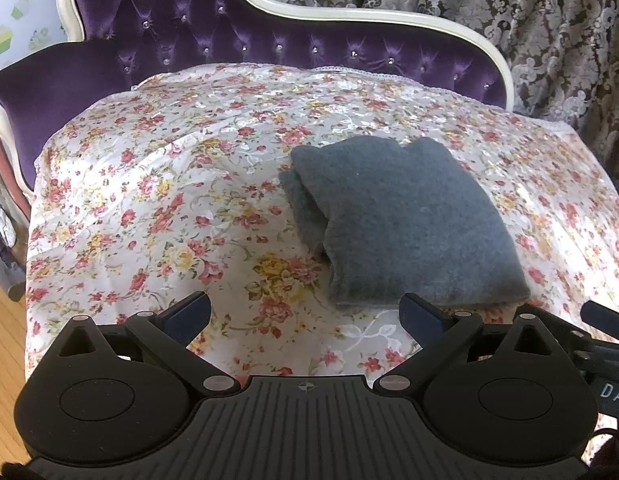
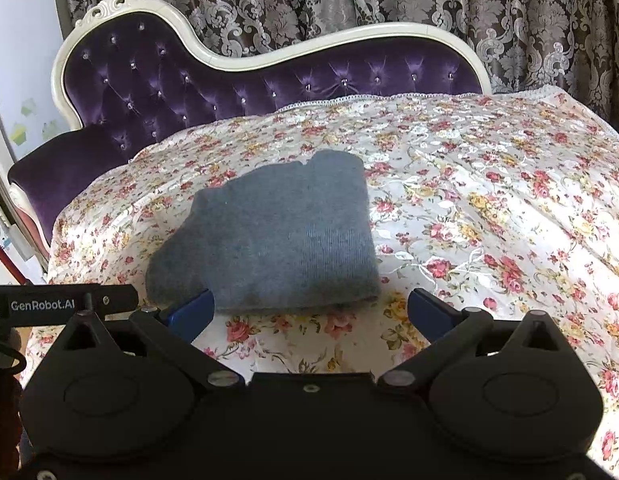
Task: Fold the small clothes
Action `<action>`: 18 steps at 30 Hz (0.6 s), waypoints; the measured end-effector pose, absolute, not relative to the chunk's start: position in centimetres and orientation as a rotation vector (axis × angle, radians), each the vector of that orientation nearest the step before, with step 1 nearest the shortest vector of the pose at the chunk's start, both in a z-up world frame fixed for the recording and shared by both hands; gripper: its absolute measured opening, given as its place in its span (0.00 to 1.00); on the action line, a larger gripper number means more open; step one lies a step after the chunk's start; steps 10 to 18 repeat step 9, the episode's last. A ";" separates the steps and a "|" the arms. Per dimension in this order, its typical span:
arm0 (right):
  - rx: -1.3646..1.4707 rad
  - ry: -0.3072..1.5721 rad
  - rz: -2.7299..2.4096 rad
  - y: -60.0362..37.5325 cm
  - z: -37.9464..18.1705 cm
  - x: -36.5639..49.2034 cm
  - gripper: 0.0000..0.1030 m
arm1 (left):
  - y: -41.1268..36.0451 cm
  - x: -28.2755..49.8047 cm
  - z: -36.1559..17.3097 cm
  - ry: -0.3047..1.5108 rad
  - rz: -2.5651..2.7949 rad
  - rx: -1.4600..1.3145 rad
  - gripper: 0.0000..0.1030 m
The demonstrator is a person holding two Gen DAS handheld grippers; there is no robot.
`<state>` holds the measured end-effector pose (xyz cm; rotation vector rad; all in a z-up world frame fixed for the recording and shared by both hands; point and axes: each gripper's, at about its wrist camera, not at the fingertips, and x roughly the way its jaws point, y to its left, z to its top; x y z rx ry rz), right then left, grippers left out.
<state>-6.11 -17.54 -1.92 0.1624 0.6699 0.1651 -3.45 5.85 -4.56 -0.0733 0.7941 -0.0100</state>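
One grey knit (image 1: 405, 220), folded, flat on floral cover (image 1: 149, 200) over purple couch (image 1: 181, 36). Two tools: left tool (image 1: 305, 314) spread wide, empty, short of knit's near edge; right tool (image 2: 311, 312) likewise spread, empty, left finger (image 2: 191, 314) overlapping knit's near corner, contact unclear. Left view only: wood floor (image 1: 5, 344). Right view only: couch's carved crest (image 2: 109, 4).

Left tongs (image 1: 305, 314) spread wide, gripping nothing, hovering low over the floral cover (image 1: 157, 208). Just ahead and slightly right, folded grey knit garment (image 1: 405, 220) lying flat, layers showing along its left edge. Beyond, purple tufted sofa back (image 1: 237, 36); patterned curtain (image 1: 529, 20) behind.
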 end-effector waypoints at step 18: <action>0.172 0.695 0.148 -18.3 -2.5 -5.5 1.00 | 5.2 -2.5 -5.0 0.810 -0.019 -0.058 0.99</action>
